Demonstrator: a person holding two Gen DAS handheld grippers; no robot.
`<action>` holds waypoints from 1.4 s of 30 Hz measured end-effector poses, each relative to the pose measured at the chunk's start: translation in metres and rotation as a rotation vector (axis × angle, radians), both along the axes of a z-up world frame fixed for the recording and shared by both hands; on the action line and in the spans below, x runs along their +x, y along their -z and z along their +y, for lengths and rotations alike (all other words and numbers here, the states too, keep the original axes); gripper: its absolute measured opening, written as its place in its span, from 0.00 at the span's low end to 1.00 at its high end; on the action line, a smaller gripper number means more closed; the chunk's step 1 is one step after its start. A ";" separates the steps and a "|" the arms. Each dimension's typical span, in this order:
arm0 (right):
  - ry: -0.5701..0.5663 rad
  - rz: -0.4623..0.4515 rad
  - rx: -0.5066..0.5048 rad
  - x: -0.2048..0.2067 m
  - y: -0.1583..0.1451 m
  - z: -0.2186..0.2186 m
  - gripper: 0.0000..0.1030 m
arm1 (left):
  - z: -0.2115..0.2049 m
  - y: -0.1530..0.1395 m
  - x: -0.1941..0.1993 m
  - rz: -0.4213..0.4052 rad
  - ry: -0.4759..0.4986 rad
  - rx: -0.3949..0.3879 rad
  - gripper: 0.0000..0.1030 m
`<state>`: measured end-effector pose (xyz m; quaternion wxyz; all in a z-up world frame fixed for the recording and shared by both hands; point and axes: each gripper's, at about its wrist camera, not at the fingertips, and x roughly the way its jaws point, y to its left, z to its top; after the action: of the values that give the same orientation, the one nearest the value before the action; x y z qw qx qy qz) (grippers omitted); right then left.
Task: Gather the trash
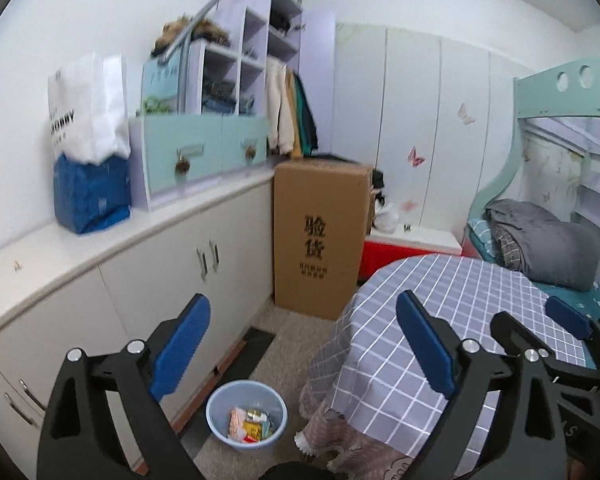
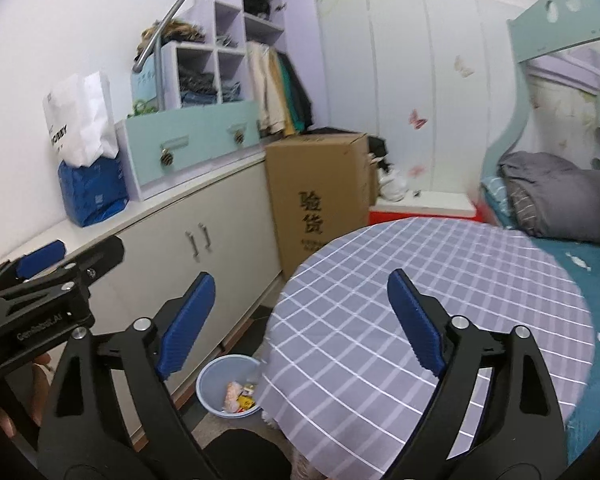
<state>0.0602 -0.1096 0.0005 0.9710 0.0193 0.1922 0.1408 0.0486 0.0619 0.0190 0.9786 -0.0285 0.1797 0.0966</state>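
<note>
Plainly, both tools are free: the left gripper (image 1: 304,346) has its blue pads spread wide with nothing between them, and the right gripper (image 2: 300,322) stands just as wide and just as empty. The trash (image 1: 250,424), a small heap of pink and yellow wrappers, lies inside the pale blue bin (image 1: 220,420) on the floor, at about six o'clock in the left view, tucked between the white cabinets (image 1: 148,280) and the draped edge of the round table (image 1: 440,300). The checked cloth on that table looks bare, so the collecting seems close to done.

Risks from here, as I judge them: the two grippers hang near each other, so a careless swing could knock one against the other. The bin stands just beside the hanging cloth; a low reach could catch the fabric or tip the light bin and spill the wrappers.

From the left wrist, the whole bin rim shows, and the right gripper appears at four o'clock. From the right wrist, the table hides part of the bin, but a bare hand (image 2: 40,380) holding the left gripper shows at eight o'clock, and more of the tabletop and the grey bedding (image 2: 560,200) at two o'clock is visible.
</note>
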 end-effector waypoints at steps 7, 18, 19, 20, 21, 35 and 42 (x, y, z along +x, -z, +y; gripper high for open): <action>0.078 -0.081 0.002 -0.042 -0.018 -0.032 0.89 | -0.035 -0.020 -0.032 -0.063 0.070 0.046 0.93; 0.142 -0.108 0.023 -0.080 -0.016 -0.057 0.91 | -0.056 -0.023 -0.053 -0.077 0.129 0.069 0.95; 0.148 -0.110 0.024 -0.082 -0.015 -0.059 0.91 | -0.057 -0.022 -0.054 -0.080 0.135 0.066 0.95; 0.151 -0.112 0.024 -0.082 -0.016 -0.059 0.91 | -0.058 -0.022 -0.055 -0.083 0.140 0.062 0.95; 0.157 -0.116 0.022 -0.084 -0.016 -0.060 0.91 | -0.058 -0.022 -0.055 -0.083 0.143 0.061 0.95; 0.162 -0.129 0.026 -0.093 -0.016 -0.067 0.92 | -0.063 -0.019 -0.058 -0.087 0.157 0.064 0.95; 0.164 -0.123 0.032 -0.091 -0.015 -0.070 0.92 | -0.063 -0.018 -0.058 -0.084 0.158 0.072 0.95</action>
<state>-0.0311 -0.1792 0.0156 0.9888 0.0416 0.1277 0.0649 -0.0093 -0.0007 0.0368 0.9902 0.0167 0.1365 0.0242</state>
